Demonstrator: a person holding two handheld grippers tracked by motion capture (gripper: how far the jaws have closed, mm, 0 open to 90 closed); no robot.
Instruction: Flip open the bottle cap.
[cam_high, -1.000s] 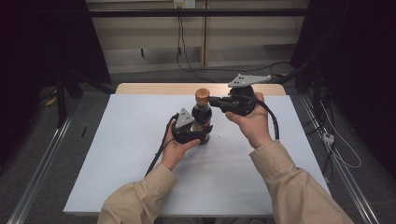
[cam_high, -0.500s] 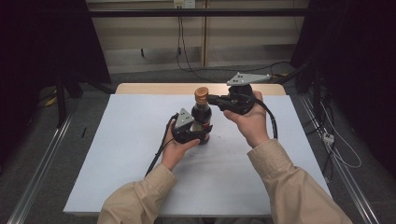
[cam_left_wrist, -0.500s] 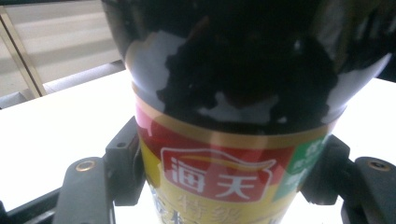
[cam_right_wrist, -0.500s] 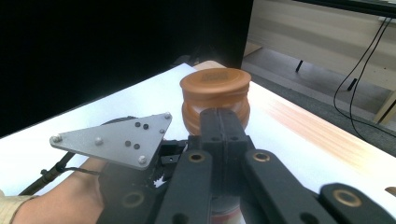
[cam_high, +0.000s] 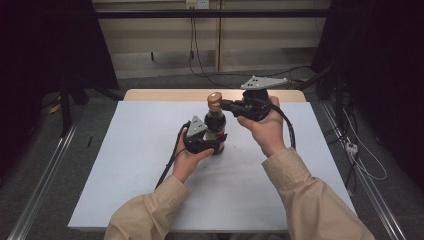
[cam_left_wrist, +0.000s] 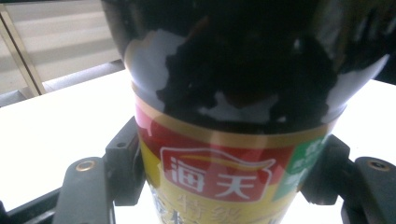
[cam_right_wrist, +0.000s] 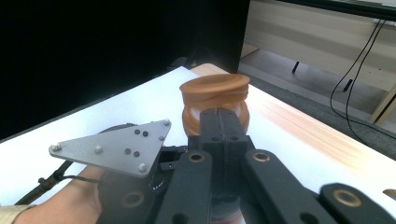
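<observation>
While the cap (cam_high: 215, 100) looks to be on, the opening job seems barely begun. In the high view the dark glass sauce bottle (cam_high: 216, 127) stands upright mid-table (cam_high: 130, 165), the left gripper (cam_high: 204, 145) clamped round its lower body, the right gripper (cam_high: 226, 105) at the neck. The left gripper view shows black jaws pressed against the glossy red-and-gold label (cam_left_wrist: 217, 177). In the right gripper view the jaws stand closed together just under the ridged orange-brown cap; whether they pinch the neck I cannot tell.
</observation>
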